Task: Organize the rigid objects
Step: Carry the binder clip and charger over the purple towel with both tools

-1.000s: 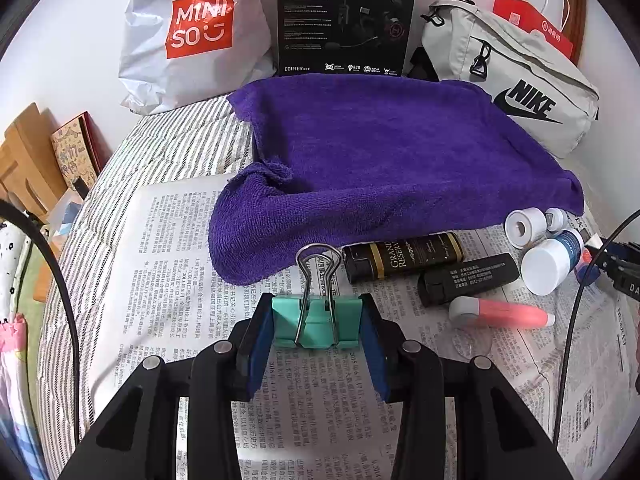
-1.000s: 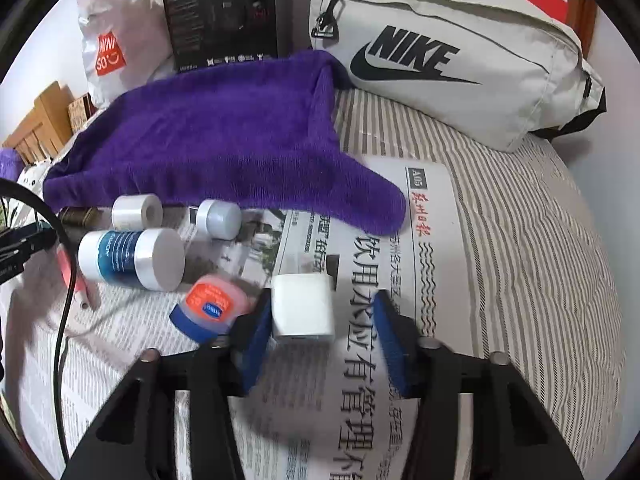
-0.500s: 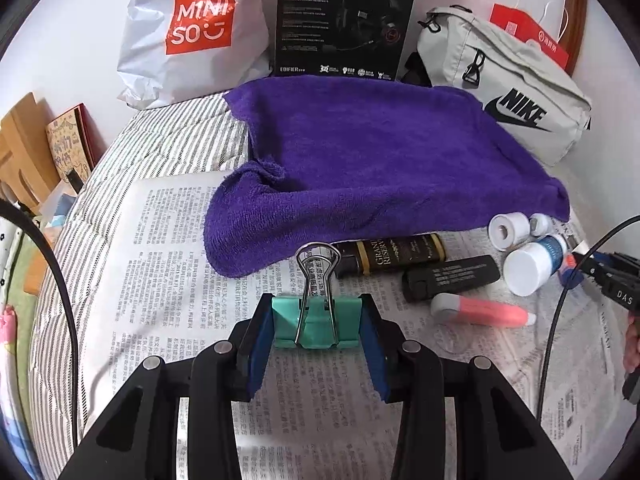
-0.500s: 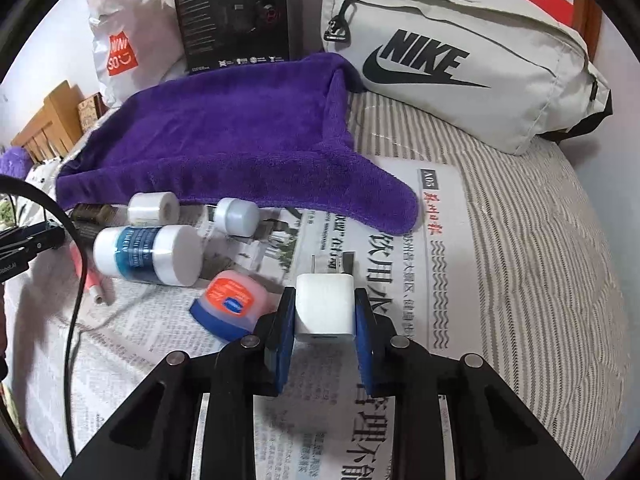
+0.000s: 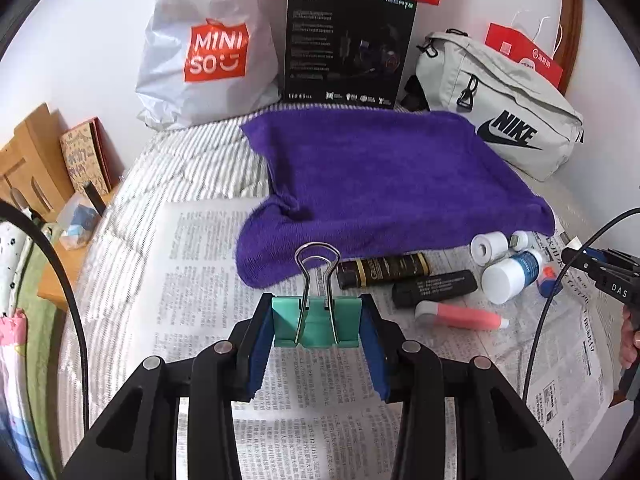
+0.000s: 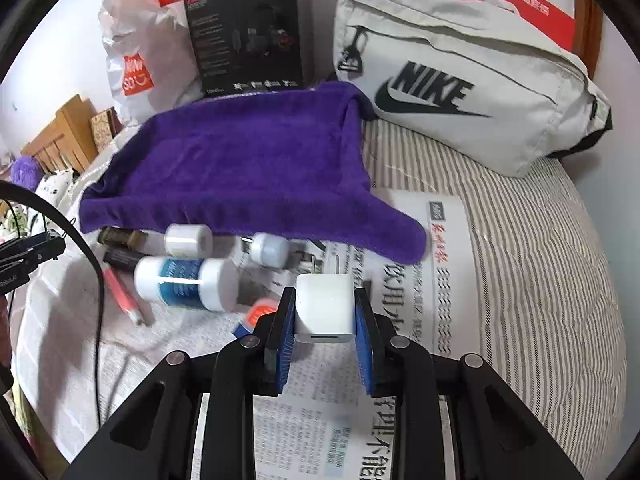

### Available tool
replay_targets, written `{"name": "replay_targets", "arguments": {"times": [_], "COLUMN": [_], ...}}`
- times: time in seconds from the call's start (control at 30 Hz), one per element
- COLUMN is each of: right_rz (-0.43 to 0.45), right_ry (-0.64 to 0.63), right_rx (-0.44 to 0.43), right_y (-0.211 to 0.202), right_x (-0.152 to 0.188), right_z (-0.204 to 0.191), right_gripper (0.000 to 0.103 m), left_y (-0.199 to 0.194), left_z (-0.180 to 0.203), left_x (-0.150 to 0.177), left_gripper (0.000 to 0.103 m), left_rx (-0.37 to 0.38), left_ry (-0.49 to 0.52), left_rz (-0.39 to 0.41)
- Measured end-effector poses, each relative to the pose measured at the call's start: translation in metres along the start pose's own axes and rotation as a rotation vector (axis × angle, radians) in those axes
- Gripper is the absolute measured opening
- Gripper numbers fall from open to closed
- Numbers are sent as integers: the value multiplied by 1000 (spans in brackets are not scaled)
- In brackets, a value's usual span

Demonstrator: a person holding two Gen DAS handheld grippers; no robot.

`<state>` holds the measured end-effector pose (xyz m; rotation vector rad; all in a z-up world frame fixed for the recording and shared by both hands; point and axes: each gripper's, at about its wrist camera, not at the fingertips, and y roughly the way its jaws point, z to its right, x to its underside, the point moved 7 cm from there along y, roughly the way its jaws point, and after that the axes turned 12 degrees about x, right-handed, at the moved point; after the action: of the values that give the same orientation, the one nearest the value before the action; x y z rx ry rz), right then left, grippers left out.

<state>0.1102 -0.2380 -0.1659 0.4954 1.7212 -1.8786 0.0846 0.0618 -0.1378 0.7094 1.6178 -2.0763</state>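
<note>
Your left gripper (image 5: 318,326) clenched on teal metal binder clip (image 5: 316,322), held above newspaper sheet (image 5: 200,264). Your right gripper (image 6: 324,316) clenched on white plastic plug adapter (image 6: 323,307), prongs forward, also over newspaper. Readable writing: "MINISO" on white plastic bag (image 5: 208,48); "NIKE" on grey fabric waist bag (image 6: 460,80); "HECATE" on black cardboard box (image 5: 348,44). Purple towel (image 5: 384,176) spread behind loose bottles.

Small jar (image 6: 256,314) half hidden behind fingers (image 6: 280,332)
</note>
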Motion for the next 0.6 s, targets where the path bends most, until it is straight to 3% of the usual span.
{"name": "replay_targets", "arguments": {"times": [0.3,0.6], "right_rz": [38,49], "right_ry": [-16,-45], "right_rx": [-30,-49], "right_y": [-15,-15], "right_x": [-26,-57], "right_z": [-12,-19], "right_gripper": [27,27], "left_y": [-19,-12], "left_z": [0,4], "left_x": [-31,-60], "left_gripper": [39,39], "left_rx": [3,10], "left_ry": [0,11], "left_rz": [34,32]}}
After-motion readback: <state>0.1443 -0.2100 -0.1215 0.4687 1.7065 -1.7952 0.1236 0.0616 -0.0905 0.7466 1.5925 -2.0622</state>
